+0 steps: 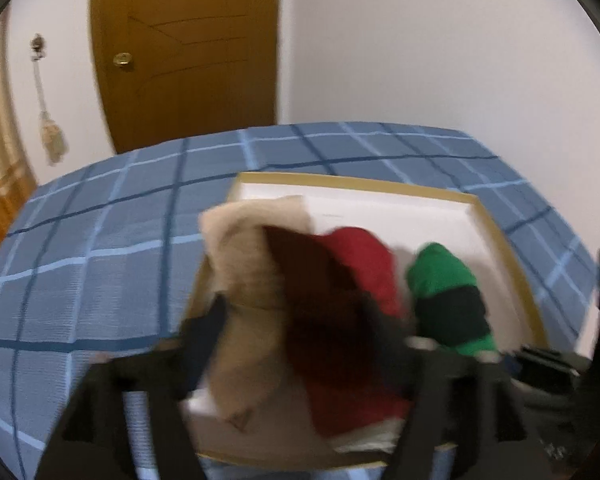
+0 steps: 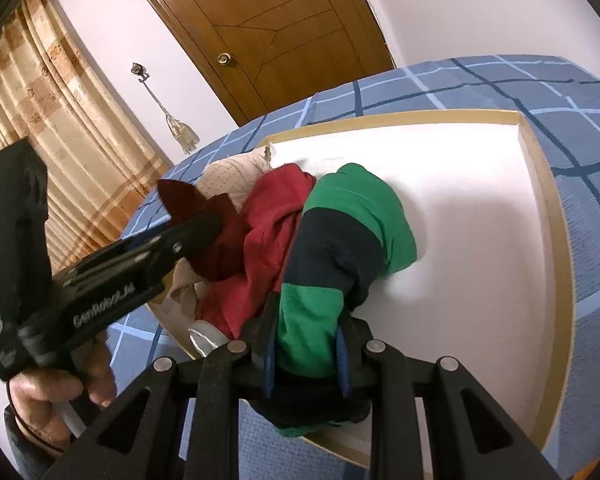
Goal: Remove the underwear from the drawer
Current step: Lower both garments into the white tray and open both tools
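green-and-navy underwear [image 2: 340, 236], red underwear [image 2: 276, 216], blue plaid bedspread [image 1: 100, 240].

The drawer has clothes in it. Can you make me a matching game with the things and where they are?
Things:
1. green and navy underwear
2. dark red underwear
3. beige underwear
4. drawer

Places or states:
A. pinched by the left gripper
B. lying on the blue checked bedcover
C. clamped in the right gripper
D. at the back of the pile, no gripper on it

Pairs: 1-C, 2-A, 3-D, 4-B
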Demonstrator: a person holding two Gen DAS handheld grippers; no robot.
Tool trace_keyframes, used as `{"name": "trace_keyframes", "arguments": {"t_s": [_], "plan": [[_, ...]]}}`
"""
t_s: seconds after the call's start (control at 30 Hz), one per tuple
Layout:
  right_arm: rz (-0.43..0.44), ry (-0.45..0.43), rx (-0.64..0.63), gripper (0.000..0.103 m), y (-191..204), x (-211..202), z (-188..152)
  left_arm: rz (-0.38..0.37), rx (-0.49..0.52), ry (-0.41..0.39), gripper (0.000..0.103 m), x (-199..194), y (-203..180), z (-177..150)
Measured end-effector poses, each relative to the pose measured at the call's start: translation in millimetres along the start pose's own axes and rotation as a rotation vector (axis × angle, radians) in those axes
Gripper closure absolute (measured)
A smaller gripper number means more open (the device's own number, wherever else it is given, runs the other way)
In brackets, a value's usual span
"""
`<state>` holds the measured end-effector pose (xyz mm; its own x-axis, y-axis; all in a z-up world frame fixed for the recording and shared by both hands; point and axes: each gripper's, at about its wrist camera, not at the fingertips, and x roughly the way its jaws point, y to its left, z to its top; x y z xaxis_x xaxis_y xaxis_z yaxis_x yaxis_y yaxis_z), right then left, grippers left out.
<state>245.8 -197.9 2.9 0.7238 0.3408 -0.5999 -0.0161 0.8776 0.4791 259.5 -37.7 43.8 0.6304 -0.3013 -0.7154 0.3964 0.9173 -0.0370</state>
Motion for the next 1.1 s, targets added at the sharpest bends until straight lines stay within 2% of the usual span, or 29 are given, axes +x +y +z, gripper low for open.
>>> {"name": "trace_keyframes", "arguments": {"t_s": [0.07,0.17,0.3,0.37,0.5,0.7,0.83,1.1], "plan": [[0.014,-0.001,0.020,0.074,-1.7,2.0,-0.3,0.024,-0.018,0.008,0.004,5.2,3.2,1.9],[0.039,0.001,0.046,0.066,-6.3,5.1,-0.7,0.017,-0.039,0.023,0.003,8.5,8.0,3.9],[0.052,-0.011,0.052,0.061,-8.5,-0.8,-3.1,0.063,0.003,0.012,0.003,-4.3,4.1,6.5],[0.067,-0.036,0.056,0.059,-9.1,-10.7,-3.8,0.092,0.033,-0.003,0.002,-15.6,0.3,7.1],[0.089,-0.122,0.056,0.045,-6.2,-39.9,-5.5,0.106,0.066,-0.032,0.001,-42.4,-4.6,5.2],[0.112,-0.195,0.054,0.045,1.3,-79.5,-16.3,0.073,0.040,-0.058,0.001,-83.4,-4.1,-5.3],[0.099,-0.207,0.035,0.045,5.1,-99.8,-31.3,0.074,0.032,-0.075,0.001,-107.7,-2.3,-23.8],[0.102,-0.183,0.037,0.045,3.2,-116.8,-68.7,0.067,-0.022,-0.044,0.001,-132.8,-1.4,-75.8]]}}
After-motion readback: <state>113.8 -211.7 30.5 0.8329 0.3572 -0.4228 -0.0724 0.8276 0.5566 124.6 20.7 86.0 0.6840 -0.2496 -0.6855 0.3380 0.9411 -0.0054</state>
